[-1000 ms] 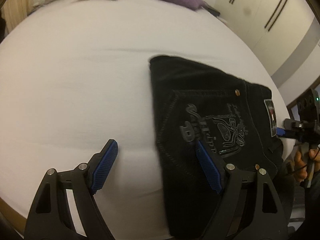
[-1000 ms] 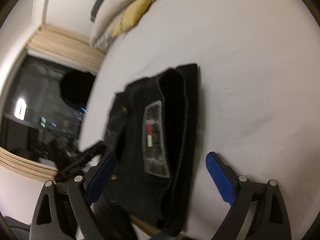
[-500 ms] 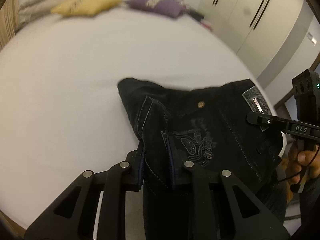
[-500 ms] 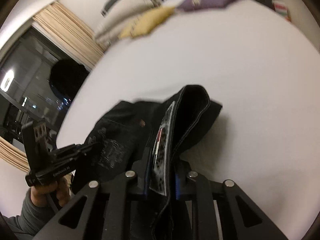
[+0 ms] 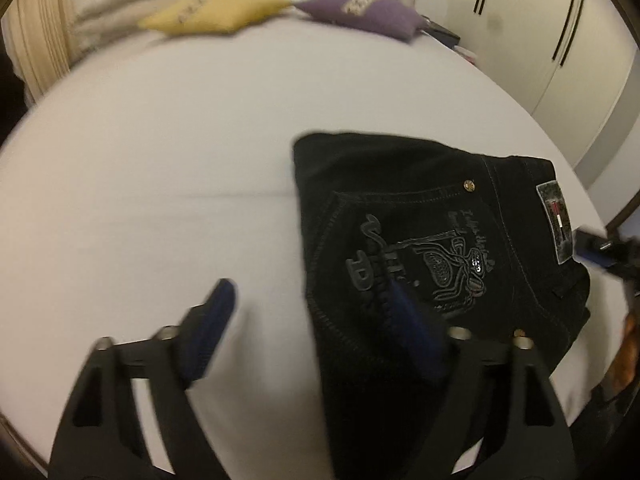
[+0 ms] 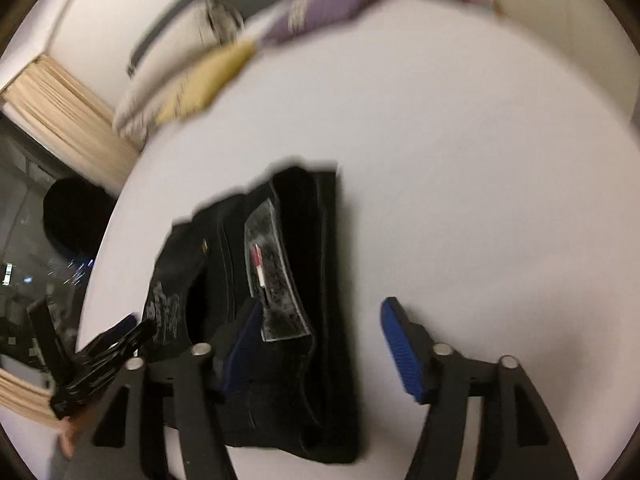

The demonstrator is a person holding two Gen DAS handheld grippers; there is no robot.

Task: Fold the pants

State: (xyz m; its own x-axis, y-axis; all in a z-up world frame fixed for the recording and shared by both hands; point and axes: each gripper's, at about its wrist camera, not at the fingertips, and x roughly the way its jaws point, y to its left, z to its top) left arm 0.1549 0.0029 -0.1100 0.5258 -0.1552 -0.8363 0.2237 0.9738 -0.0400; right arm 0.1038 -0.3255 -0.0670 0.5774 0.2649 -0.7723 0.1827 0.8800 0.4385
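White bed (image 5: 160, 168) carries the folded pants (image 5: 440, 240) near its edge; my left hand-held gripper (image 5: 316, 320) and right hand-held gripper (image 6: 320, 340), clenched on them a half-second ago, now stand released, so the fold looks complete.

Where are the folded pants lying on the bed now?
In the left wrist view, the folded black pants lie on the right part of the white bed, near its edge, far from the pillows.

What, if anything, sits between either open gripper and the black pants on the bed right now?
Nothing visible. The left gripper straddles the edge of the pants over bare sheet; the right gripper does the same on the waistband side. The cushions lie far off.
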